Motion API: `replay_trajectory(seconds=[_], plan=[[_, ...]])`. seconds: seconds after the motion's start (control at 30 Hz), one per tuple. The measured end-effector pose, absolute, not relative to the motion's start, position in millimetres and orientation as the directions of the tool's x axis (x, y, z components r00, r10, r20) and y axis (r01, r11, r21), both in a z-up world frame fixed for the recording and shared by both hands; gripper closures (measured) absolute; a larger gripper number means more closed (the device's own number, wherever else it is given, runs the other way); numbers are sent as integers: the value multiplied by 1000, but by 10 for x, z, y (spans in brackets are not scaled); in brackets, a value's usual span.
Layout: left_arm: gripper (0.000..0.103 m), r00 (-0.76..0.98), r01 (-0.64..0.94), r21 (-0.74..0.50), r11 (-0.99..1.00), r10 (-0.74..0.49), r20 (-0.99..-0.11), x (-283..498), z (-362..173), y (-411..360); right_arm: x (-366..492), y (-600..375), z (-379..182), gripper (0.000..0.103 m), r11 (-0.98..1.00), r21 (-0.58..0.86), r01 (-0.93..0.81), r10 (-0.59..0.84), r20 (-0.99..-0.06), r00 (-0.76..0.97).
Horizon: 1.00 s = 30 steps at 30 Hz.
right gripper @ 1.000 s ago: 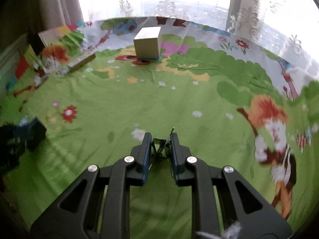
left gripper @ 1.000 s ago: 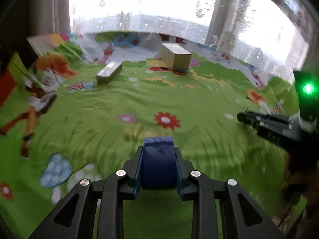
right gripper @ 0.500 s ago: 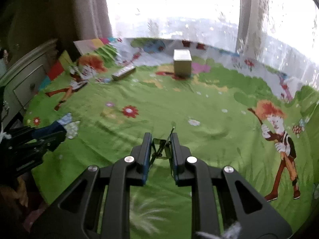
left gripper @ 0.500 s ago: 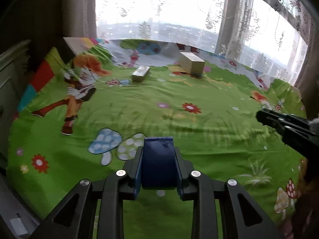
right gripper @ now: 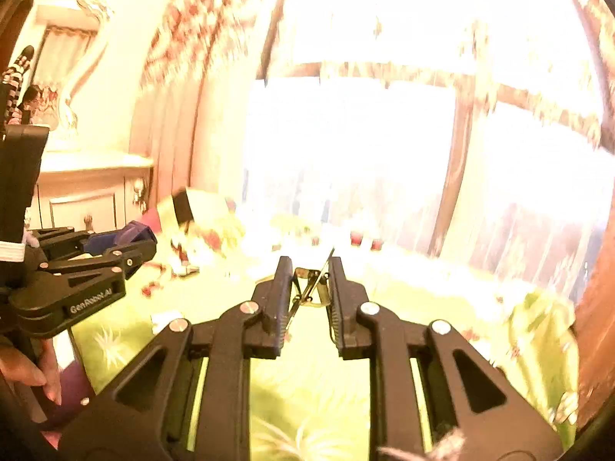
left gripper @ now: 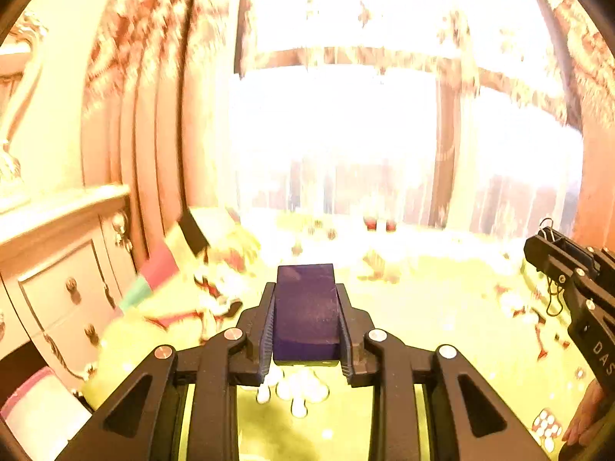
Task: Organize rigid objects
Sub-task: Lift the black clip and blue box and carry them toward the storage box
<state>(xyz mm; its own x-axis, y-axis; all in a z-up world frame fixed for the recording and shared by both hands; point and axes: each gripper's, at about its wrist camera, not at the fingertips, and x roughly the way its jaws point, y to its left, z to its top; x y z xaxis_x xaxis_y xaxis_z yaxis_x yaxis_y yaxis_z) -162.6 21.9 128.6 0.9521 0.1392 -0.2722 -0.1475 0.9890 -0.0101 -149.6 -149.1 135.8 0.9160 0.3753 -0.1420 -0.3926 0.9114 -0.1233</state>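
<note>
though overexposed, bedspread (left gripper: 442,330) details illegible

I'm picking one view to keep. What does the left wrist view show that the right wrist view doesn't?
Only the left wrist view shows the blue block head-on between its fingers, and two dresser drawers. Only the right wrist view shows the binder clip close up, and a mirror. Both show the green cartoon sheet and bright window.

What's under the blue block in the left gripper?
Below the blue block, clamped in the left gripper, lies the green printed sheet with white mushroom shapes. The block's underside is hidden.
</note>
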Motion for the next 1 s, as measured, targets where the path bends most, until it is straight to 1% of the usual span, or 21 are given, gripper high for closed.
replay_trajectory(seconds=[0.07,0.2,0.4,0.57,0.73,0.9,1.0], plan=[[74,960,-142,-14,990,135,-244,-1666,1364,213,-1592,-1468,1446,81,914,-140,-382,372,-91,924],[74,969,-142,-21,990,135,-208,-1740,1436,224,-1697,-1439,1537,81,914,-152,-375,373,-47,927],[74,973,-158,-32,987,150,-177,-1896,1491,271,-1817,-1378,1610,81,907,-169,-386,387,-29,922],[74,972,-183,-39,982,175,-157,-2090,1530,395,-1968,-1273,1658,81,886,-185,-425,429,-20,903],[74,963,-227,-49,973,217,-162,-2299,1539,609,-2122,-1003,1693,81,838,-216,-501,510,-18,860],[74,940,-296,-59,953,279,-199,-2552,1472,898,-2285,-638,1682,81,748,-242,-619,627,-49,777],[74,918,-347,-68,935,324,-227,-2720,1412,1107,-2404,-362,1661,81,665,-251,-703,709,-84,700]])
